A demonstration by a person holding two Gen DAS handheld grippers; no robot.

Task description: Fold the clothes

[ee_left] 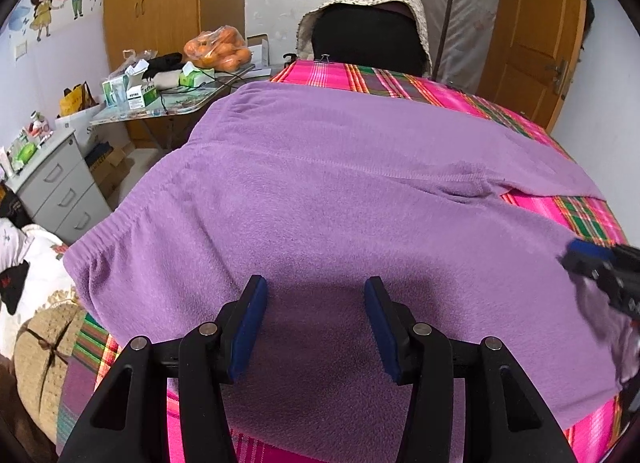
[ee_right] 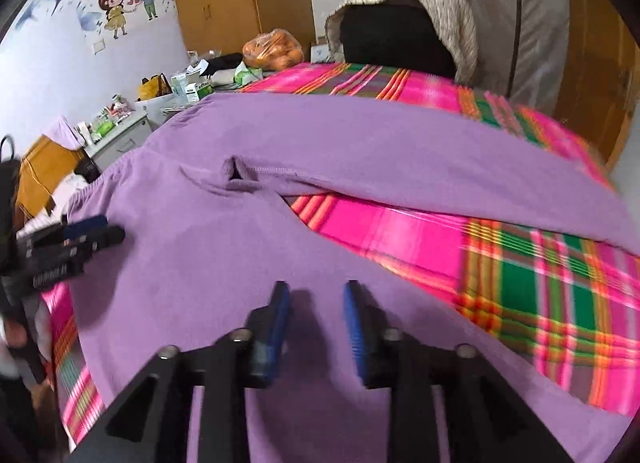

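Your left gripper is angled down over the waistband end of the purple fleece pants, jaws spread wide with nothing between them, just hovering above the fabric. The pants lie flat on the pink plaid blanket. Your right gripper tilts down over the near leg, jaws partly apart and empty. Only the right wrist view shows the gap between the two legs, with blanket showing through; only the left shows the grey drawers.
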